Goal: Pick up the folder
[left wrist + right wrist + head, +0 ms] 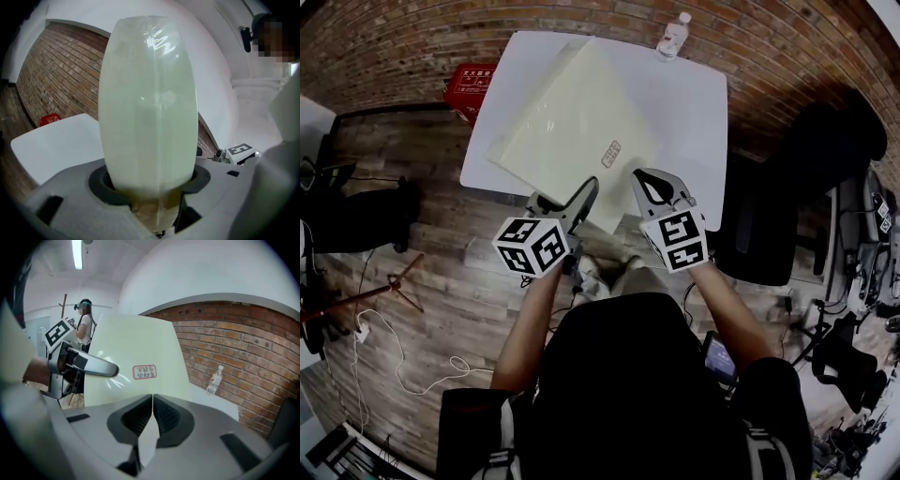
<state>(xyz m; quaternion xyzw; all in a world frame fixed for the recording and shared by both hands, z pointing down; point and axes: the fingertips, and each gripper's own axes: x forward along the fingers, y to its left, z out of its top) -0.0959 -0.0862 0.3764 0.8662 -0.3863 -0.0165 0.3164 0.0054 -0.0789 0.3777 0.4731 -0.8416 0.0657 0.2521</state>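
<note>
Diagonally askew, folder [567,127] across table [694,103]

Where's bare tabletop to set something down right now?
Widest bare patch of the white table: right side, between the pale yellow plastic folder and the table's right rim, nearer than the clear water bottle. A smaller patch at the far-left corner. Crowded: the near edge, where left gripper and right gripper clamp the folder.

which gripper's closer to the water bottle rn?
Right. The right gripper clamps the folder at its near edge, almost straight below the water bottle in the head view; the left gripper grips that edge further left.
</note>
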